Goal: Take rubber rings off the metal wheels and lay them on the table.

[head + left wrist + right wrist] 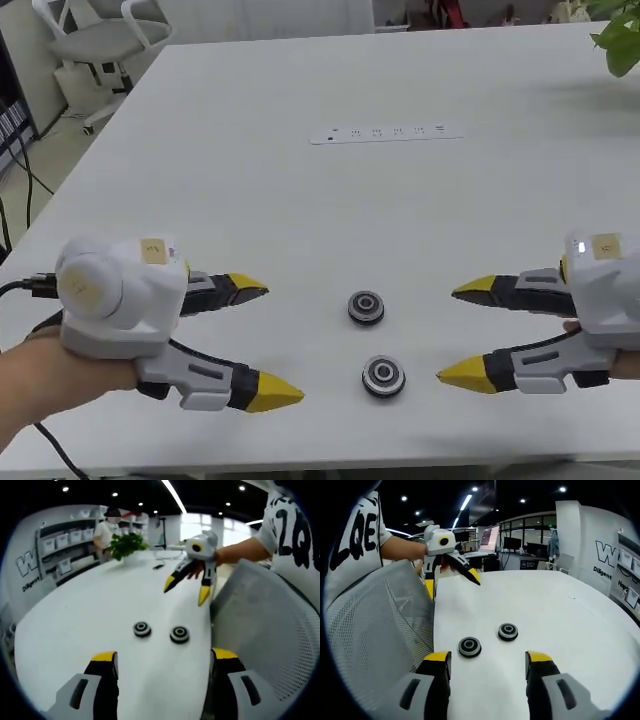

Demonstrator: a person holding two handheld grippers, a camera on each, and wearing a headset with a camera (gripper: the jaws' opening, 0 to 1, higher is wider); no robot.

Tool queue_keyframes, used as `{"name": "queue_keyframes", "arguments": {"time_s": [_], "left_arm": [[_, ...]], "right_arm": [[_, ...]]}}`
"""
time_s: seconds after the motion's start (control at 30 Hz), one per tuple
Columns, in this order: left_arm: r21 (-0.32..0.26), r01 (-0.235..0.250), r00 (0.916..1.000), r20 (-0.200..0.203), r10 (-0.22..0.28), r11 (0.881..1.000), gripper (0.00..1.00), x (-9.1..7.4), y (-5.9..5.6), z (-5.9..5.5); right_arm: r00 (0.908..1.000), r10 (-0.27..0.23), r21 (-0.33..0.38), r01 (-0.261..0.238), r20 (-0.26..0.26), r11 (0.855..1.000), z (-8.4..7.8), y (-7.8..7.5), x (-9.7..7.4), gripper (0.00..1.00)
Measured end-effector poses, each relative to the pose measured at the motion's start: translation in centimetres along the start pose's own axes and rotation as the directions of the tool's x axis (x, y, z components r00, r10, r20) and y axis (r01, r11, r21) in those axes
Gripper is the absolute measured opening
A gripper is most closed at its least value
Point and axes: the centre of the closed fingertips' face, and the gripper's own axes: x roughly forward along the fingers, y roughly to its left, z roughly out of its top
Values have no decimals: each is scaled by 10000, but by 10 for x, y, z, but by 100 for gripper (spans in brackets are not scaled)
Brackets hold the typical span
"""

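Two small metal wheels with black rubber rings lie flat on the white table: the farther wheel (366, 308) (142, 629) (508, 631) and the nearer wheel (383, 376) (179, 634) (470, 647). My left gripper (263, 340) (162, 659) (454, 574) hovers left of them, open, yellow tips pointing at the wheels. My right gripper (458, 332) (488, 660) (186, 589) faces it from the right, also open. Nothing sits between either pair of fingers.
A white power strip (387, 133) lies farther back on the table. A green plant (620, 35) (126, 545) stands at the far right corner. A grey mesh chair (265, 625) (375, 625) sits by the near table edge, and an office chair (100, 40) stands at the back left.
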Motion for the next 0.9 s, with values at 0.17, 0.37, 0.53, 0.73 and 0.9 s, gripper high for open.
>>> {"name": "queue_keyframes", "arguments": {"time_s": [0.17,0.37,0.53,0.73,0.9], "left_arm": [[52,137,9997,-191,-136,9999,72,6,2,-4],[118,359,9991,-242,-356,9993,71,14,0,-1],[177,567,9980,-298,-562,9982,69,22,-3,0],[209,810,9960,-396,-802,9965,67,30,-7,0],[19,1018,9941,-367,-1017,9948,65,38,-10,0]], "right_arm": [[9997,218,-23,-218,-105,9998,-2,3,6,55],[9981,535,-185,-541,-305,9984,-2,10,15,52],[9957,807,-189,-816,-453,9965,-9,15,22,49],[9937,1008,-105,-1014,-491,9948,-12,17,31,46],[9912,1163,-18,-1166,-628,9932,-18,20,37,44]]}}
